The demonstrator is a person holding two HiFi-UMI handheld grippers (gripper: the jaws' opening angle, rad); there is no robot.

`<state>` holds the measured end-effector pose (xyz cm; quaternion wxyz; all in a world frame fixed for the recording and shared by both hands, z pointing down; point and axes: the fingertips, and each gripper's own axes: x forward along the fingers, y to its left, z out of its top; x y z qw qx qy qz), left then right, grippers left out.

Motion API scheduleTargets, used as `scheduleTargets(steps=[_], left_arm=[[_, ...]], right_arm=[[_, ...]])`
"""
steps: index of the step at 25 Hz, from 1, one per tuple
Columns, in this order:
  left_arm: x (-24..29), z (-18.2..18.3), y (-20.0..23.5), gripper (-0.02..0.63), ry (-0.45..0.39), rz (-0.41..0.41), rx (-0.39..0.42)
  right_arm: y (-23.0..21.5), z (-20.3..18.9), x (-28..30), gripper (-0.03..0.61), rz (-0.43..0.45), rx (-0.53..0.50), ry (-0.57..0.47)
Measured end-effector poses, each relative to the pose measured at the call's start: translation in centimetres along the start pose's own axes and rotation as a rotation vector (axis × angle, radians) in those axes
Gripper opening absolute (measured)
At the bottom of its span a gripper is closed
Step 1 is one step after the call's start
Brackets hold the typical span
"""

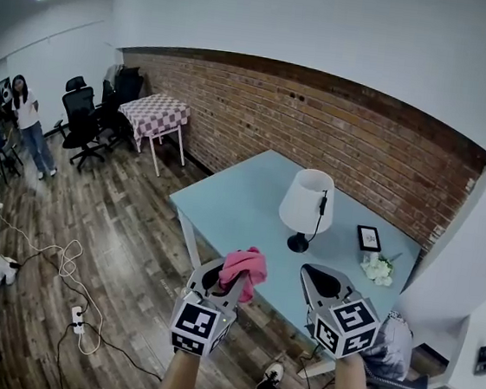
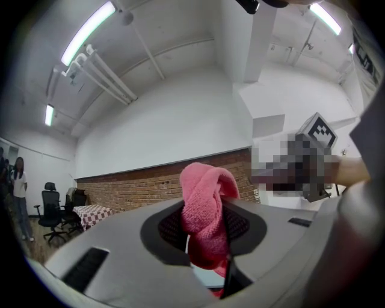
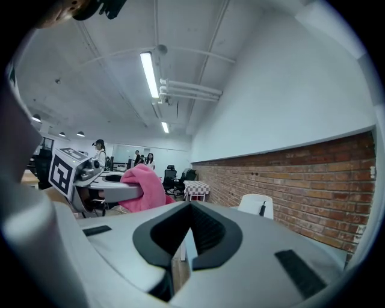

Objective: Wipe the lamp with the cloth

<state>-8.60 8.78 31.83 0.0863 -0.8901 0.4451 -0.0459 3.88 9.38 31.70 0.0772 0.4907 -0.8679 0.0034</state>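
A table lamp (image 1: 306, 207) with a white shade and black base stands on the light blue table (image 1: 224, 205); its shade (image 3: 255, 206) shows over the right gripper's jaws. A pink cloth (image 1: 243, 269) is bunched between the jaws of my left gripper (image 1: 232, 277), which is shut on it, held in the air just short of the table's near edge. The cloth (image 2: 207, 210) fills the gap in the left gripper view. My right gripper (image 1: 314, 280) is beside it to the right, shut with nothing between its jaws, below the lamp in the head view.
A small black picture frame (image 1: 369, 238) and white flowers (image 1: 378, 268) lie on the table right of the lamp. A brick wall (image 1: 337, 130) runs behind. A checkered table (image 1: 154, 115), office chairs (image 1: 82, 119), floor cables (image 1: 68, 274) and a person (image 1: 26, 121) are to the left.
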Motion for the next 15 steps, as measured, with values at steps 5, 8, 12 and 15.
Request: scheduleTargets(steps=[5,8,12,15], left_arm=[[-0.45,0.04,0.25,0.124,0.003,0.012,0.014],[-0.53,0.07,0.27,0.124,0.01,0.011,0.019],[-0.4,0.07,0.43,0.124,0.007,0.011,0.017],[-0.18,0.19,0.78,0.124,-0.005,0.015,0.019]], right_arm=[[0.34,0.06,0.19,0.008,0.002,-0.005,0.004],[0.49,0.13,0.29,0.008,0.005,-0.007,0.007],[0.49,0.0,0.43,0.008,0.004,-0.01,0.014],[0.38,0.04,0.61,0.008,0.002,-0.018,0.021]])
